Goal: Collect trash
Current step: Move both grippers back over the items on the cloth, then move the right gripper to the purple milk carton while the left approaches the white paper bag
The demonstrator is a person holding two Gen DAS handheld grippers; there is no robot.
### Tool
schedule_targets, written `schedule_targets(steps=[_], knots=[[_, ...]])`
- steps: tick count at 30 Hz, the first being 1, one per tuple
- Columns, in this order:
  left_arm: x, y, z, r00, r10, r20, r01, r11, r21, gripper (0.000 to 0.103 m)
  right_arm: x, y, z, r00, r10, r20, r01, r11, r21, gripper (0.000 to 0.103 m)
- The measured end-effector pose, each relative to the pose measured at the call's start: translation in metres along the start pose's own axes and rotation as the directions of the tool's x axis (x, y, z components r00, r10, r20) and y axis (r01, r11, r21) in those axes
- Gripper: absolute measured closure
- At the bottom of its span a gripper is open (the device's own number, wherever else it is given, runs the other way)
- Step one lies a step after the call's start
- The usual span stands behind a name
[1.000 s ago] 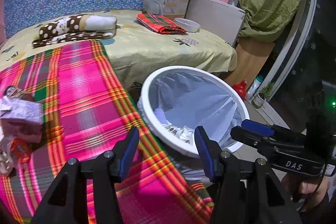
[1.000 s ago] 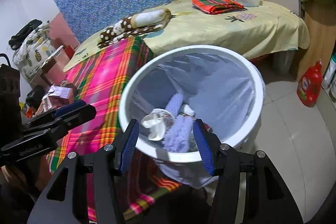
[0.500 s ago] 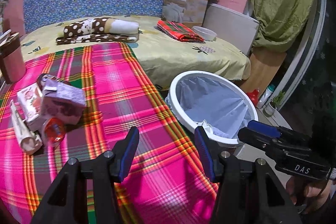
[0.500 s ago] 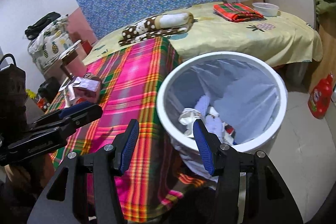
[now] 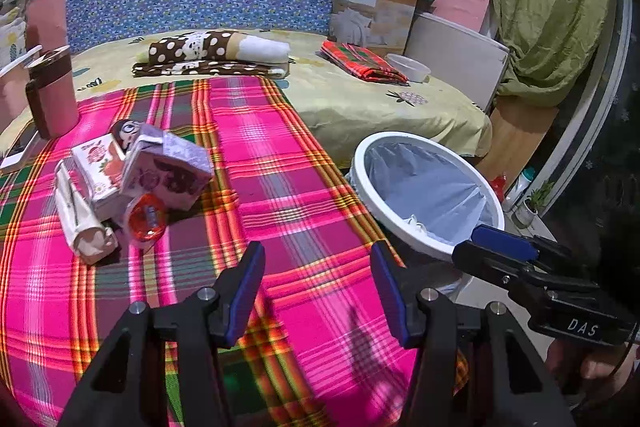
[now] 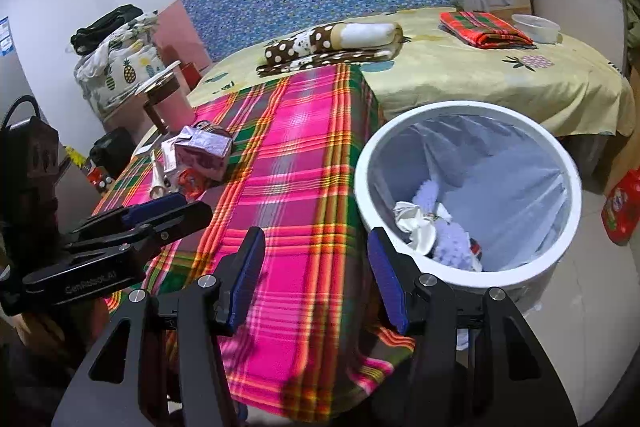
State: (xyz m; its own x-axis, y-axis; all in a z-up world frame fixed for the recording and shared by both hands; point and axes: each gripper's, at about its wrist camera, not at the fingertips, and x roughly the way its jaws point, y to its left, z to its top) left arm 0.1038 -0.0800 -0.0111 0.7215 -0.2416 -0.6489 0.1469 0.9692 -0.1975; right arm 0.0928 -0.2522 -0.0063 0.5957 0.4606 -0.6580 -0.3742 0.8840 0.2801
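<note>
A pile of trash lies on the pink plaid table [image 5: 288, 195]: a purple carton [image 5: 168, 171], a white and red carton [image 5: 98, 171], an orange wrapper [image 5: 146, 217] and a rolled paper tube [image 5: 82, 223]. The purple carton also shows in the right wrist view [image 6: 202, 151]. A white bin [image 5: 428, 195] with a pale liner stands right of the table and holds crumpled trash [image 6: 436, 231]. My left gripper [image 5: 318, 287] is open and empty above the table's near part. My right gripper [image 6: 316, 275] is open and empty near the table's corner, beside the bin [image 6: 468, 187].
A bed with a yellow sheet [image 5: 360, 95] lies behind the table, with a spotted blanket roll [image 5: 216, 53], a folded red cloth [image 5: 364, 61] and a white bowl [image 5: 408, 67]. A brown cup [image 5: 52, 95] stands at the table's far left. A red bottle [image 6: 620, 207] sits on the floor.
Both grippers have pulled back and to the left, away from above the bin toward the table. The trash pile has come into fuller view. Both stay open and empty.
</note>
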Motion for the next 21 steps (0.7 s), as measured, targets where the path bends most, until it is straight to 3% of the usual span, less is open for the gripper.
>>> schedule_targets(steps=[21], knots=[[-0.023, 0.091, -0.025, 0.987, 0.158, -0.003, -0.156, 0.973, -0.172, 0.046, 0.031, 0.047, 0.0, 0.993, 0.078, -0.094, -0.087, 0.992, -0.096, 0.048]])
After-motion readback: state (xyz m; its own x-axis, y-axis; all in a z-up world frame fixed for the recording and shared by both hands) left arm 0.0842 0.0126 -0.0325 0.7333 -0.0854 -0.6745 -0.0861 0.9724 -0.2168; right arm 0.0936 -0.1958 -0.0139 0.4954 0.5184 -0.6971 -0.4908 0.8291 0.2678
